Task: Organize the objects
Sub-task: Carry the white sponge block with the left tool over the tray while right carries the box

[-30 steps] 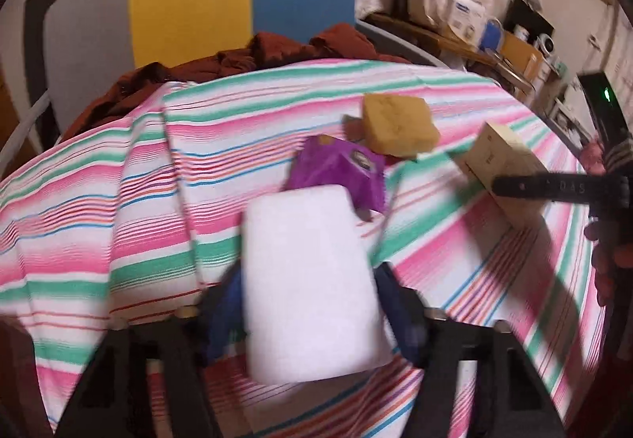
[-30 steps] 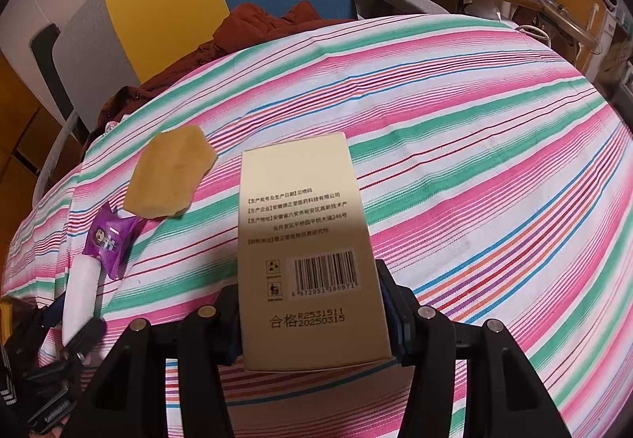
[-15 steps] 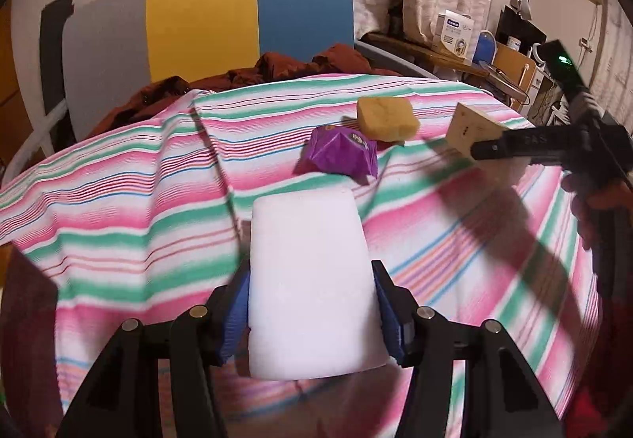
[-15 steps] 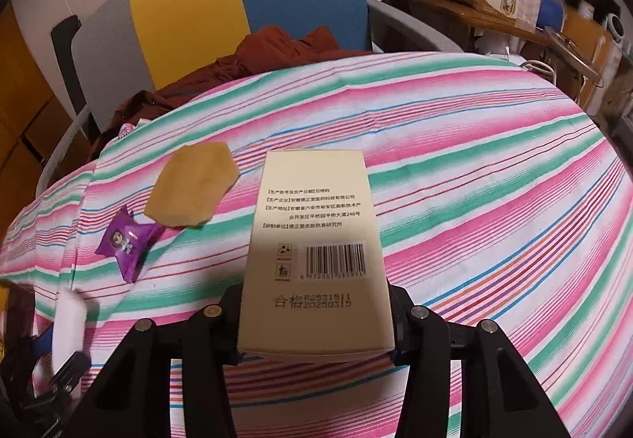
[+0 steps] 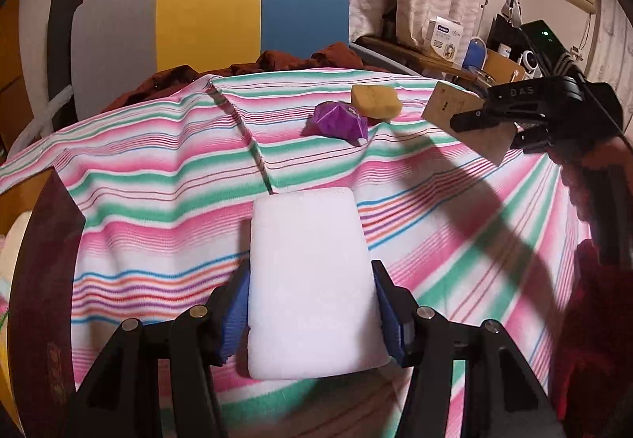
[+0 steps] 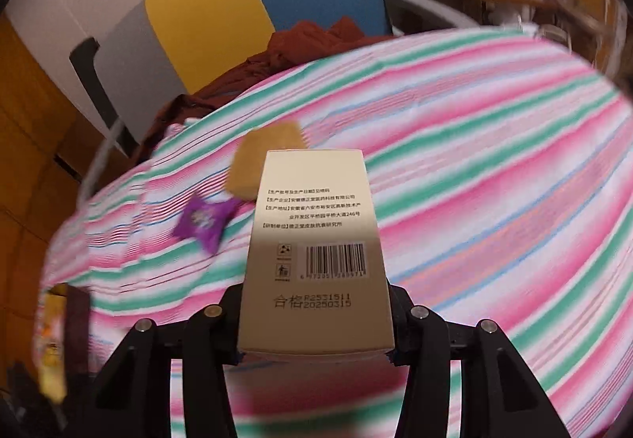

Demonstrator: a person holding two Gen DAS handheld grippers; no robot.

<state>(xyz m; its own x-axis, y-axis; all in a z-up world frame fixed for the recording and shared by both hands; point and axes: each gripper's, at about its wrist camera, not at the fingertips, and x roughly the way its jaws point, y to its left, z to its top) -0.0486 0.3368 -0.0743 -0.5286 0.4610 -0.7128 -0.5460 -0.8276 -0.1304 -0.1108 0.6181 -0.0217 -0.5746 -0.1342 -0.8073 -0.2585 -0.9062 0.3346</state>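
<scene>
My left gripper (image 5: 310, 303) is shut on a white foam block (image 5: 308, 272), held above the near part of the striped tablecloth (image 5: 158, 200). A cream carton with a barcode (image 6: 316, 252) sits between the pads of my right gripper (image 6: 314, 319), lifted off the cloth; the left wrist view shows that carton (image 5: 459, 113) and the right gripper (image 5: 510, 113) in the air at the right. On the cloth lie a purple wrapped packet (image 5: 340, 119) (image 6: 203, 220) and, just behind it, a yellow sponge (image 5: 374, 101) (image 6: 261, 157).
A grey, yellow and blue chair back (image 5: 213, 14) with a dark red cloth (image 5: 300, 60) stands behind the table. A cluttered shelf with boxes (image 5: 445, 36) is at the far right. A dark red board (image 5: 43, 279) rises at the left edge.
Both hands pulled back from the packet and sponge, which now look farther off. The right gripper lifted the carton higher above the cloth. The foam block stayed in the left grip.
</scene>
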